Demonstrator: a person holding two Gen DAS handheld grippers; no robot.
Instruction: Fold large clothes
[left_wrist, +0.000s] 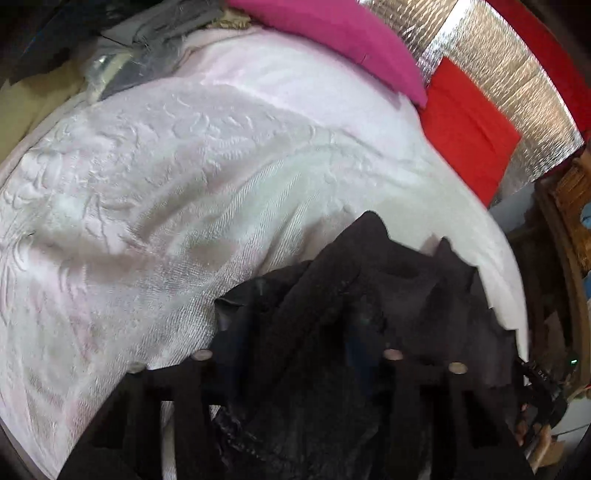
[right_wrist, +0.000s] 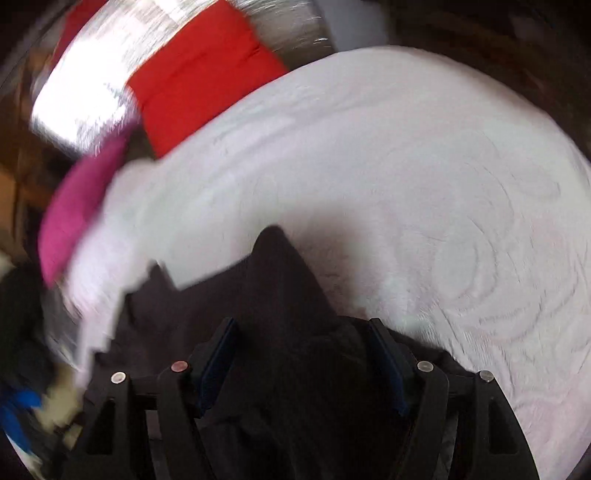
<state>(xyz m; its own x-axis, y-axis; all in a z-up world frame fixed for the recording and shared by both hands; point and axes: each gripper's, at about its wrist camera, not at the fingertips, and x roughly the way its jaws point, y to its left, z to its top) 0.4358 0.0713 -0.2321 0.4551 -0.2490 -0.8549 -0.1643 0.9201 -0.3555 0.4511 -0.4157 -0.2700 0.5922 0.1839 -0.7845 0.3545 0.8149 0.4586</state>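
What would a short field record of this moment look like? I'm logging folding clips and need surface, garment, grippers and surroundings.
surface: white textured bedspread
garment: dark garment, bunched, lying on the bedspread's near part
left gripper: garment draped over its fingers; open or shut cannot be told
right gripper: jaws spread, garment between the blue-padded fingers
pillows: magenta pillow and red pillow at the far side
backdrop: silver quilted panel behind the pillows
image quality: right wrist view motion-blurred
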